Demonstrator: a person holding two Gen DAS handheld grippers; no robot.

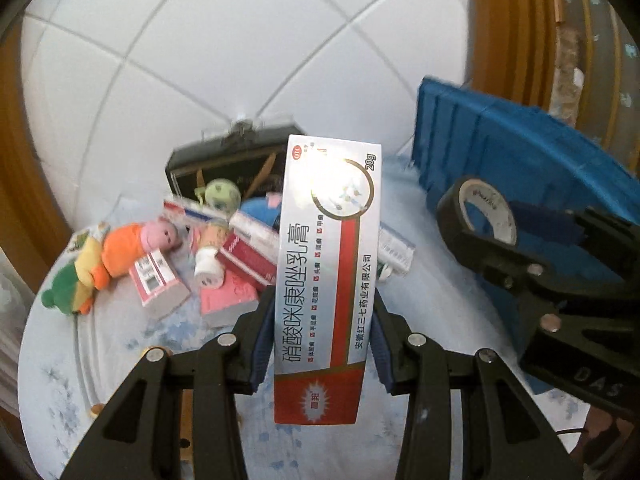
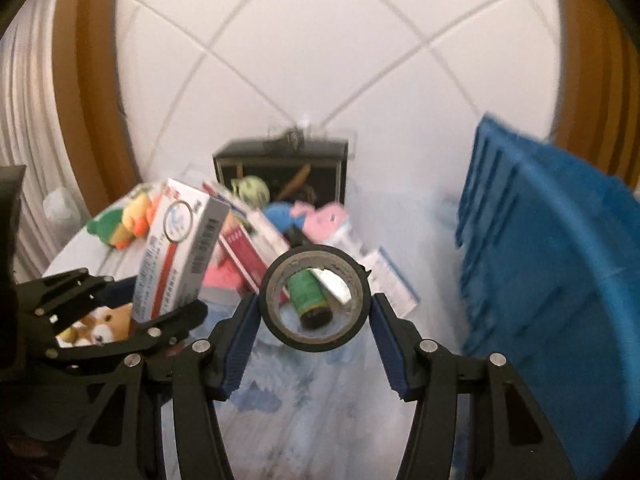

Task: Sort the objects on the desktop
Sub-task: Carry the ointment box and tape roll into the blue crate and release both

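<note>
**Both hands loaded above the clutter**

While the pile waits on the counter (image 1: 120, 360), each tool carries one item clear of it. The left gripper (image 1: 320, 312) has its fingers clamped on the narrow sides of a glossy cardboard medicine box (image 1: 332, 264), held upright — likely so it drops cleanly into the ribbed blue plastic bin (image 1: 500, 152). The right gripper (image 2: 316, 312) pinches a black tape roll (image 2: 316, 296) across its rim — hollow core facing the camera. Soft plush toys (image 1: 112, 256) remain below.

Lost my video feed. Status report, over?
Left gripper shut on silver-red ointment carton. Right gripper shut on black tape roll. Both lifted clear of table clutter. Blue plastic crate right, unobstructed.
</note>
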